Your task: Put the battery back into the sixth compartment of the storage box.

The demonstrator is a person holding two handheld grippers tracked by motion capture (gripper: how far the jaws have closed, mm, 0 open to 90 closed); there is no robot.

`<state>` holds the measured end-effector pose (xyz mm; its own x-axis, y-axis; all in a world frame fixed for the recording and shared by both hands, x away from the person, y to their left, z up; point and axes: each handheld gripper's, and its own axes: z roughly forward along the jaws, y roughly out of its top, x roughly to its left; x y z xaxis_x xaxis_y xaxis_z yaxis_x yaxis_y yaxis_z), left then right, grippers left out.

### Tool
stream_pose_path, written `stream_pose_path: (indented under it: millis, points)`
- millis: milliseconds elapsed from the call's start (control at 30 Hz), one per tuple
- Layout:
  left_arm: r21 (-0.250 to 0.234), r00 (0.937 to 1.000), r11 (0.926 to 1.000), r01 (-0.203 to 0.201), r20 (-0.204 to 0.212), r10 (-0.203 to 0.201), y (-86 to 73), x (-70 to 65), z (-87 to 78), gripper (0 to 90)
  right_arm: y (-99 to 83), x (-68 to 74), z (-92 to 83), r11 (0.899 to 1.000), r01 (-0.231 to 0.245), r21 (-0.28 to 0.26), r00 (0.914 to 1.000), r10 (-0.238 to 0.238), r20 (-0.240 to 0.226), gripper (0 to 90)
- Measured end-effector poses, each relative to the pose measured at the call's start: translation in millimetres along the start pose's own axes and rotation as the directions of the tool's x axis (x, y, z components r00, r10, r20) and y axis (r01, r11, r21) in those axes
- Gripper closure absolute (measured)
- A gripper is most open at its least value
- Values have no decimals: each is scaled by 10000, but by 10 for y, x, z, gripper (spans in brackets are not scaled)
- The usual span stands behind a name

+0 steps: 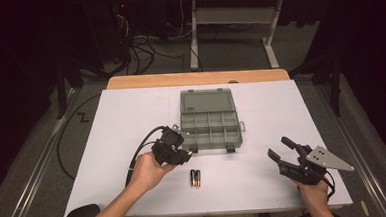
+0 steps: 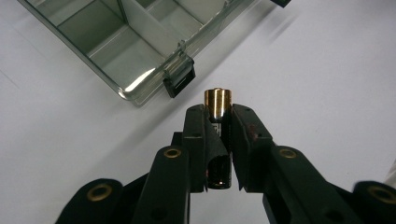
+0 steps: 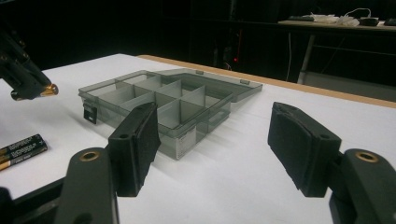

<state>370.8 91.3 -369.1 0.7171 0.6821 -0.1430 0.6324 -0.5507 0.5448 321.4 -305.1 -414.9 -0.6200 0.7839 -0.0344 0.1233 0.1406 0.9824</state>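
left gripper (image 2: 218, 122): battery (image 2: 218, 105) pinched between jaws, held above table (image 1: 131, 116) near organizer box (image 1: 210, 122) | right gripper (image 3: 212, 144): jaws spread, nothing held | two batteries (image 1: 195, 178) laid on table

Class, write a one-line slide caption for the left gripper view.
Left hand-held gripper clamps a battery, gold end forward, above the white table near the open organizer box.

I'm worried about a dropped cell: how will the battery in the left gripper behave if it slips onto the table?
The battery is a smooth, rigid cylinder, so it would probably roll on the flat table. Its glossy casing looks slippery, and the left gripper clamps only its sides. It seems dense for its size.
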Motion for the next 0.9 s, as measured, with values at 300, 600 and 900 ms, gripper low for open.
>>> stream_pose_path:
  millis: [300, 600, 900]
  points:
    - [19, 10000, 10000, 1, 71, -1, 142, 45, -1, 757, -2, 4, 13, 10000, 56, 69, 10000, -56, -32, 355]
    - [351, 10000, 9994, -12, 26, 11, 275, 45, 51, 757, 2, 23, 26, 9999, 128, 117, 9998, -126, -121, 354]
    - [400, 10000, 9992, 34, 76, -37, 405, 80, 81, 757, 7, 28, 27, 9999, 121, 83, 9998, -119, -180, 351]
